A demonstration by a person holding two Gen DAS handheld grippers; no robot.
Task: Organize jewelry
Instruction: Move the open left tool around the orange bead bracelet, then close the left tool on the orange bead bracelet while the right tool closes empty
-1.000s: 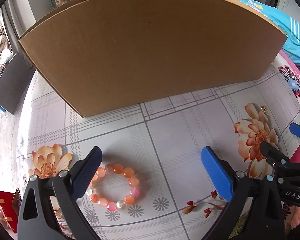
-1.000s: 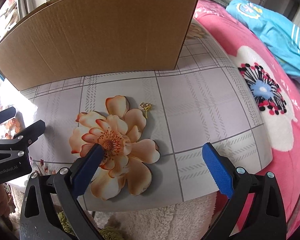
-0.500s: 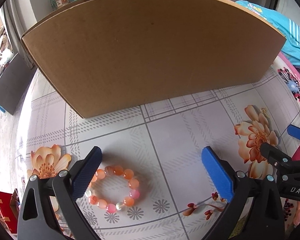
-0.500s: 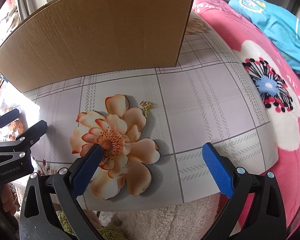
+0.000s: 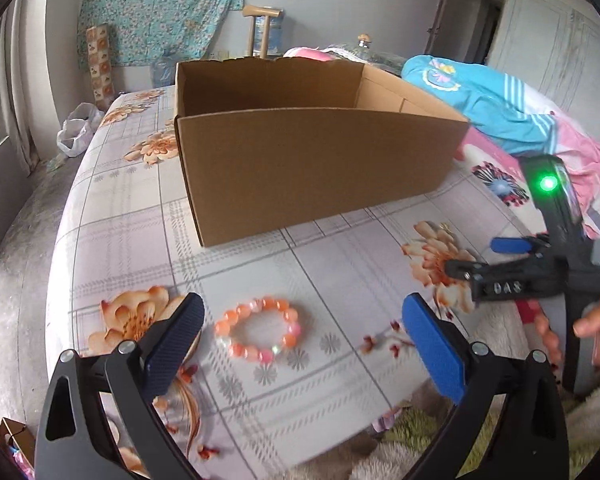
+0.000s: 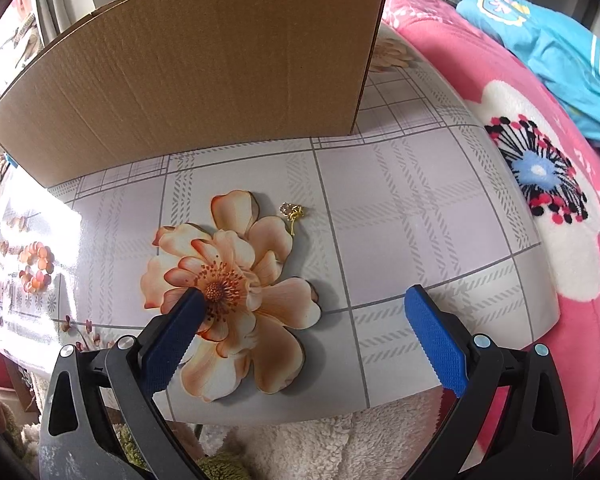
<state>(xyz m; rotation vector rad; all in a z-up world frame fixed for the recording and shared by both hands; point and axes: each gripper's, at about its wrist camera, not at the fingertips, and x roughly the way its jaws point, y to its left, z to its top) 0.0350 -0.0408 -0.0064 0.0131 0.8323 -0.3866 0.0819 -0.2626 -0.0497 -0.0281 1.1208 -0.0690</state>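
An orange and pink bead bracelet (image 5: 258, 330) lies on the flowered tablecloth (image 5: 148, 240), between and just ahead of my open left gripper's (image 5: 304, 340) fingers. It also shows at the far left of the right wrist view (image 6: 36, 266). A small gold earring (image 6: 292, 214) lies beside a printed flower, ahead of my open, empty right gripper (image 6: 304, 340); it shows faintly in the left wrist view (image 5: 444, 226). An open cardboard box (image 5: 312, 152) stands behind both, also in the right wrist view (image 6: 188, 68). The right gripper (image 5: 488, 258) is seen at the right of the left wrist view.
A pink flowered blanket (image 6: 540, 168) with a blue garment (image 6: 556, 52) lies right of the table. A fluffy white cover (image 6: 332, 440) sits below the table's front edge. A white plastic bag (image 5: 74, 130) lies on the floor at the far left.
My left gripper has pulled back and risen, so the box's open inside now shows and the bracelet sits between the fingers. The right gripper has barely moved.
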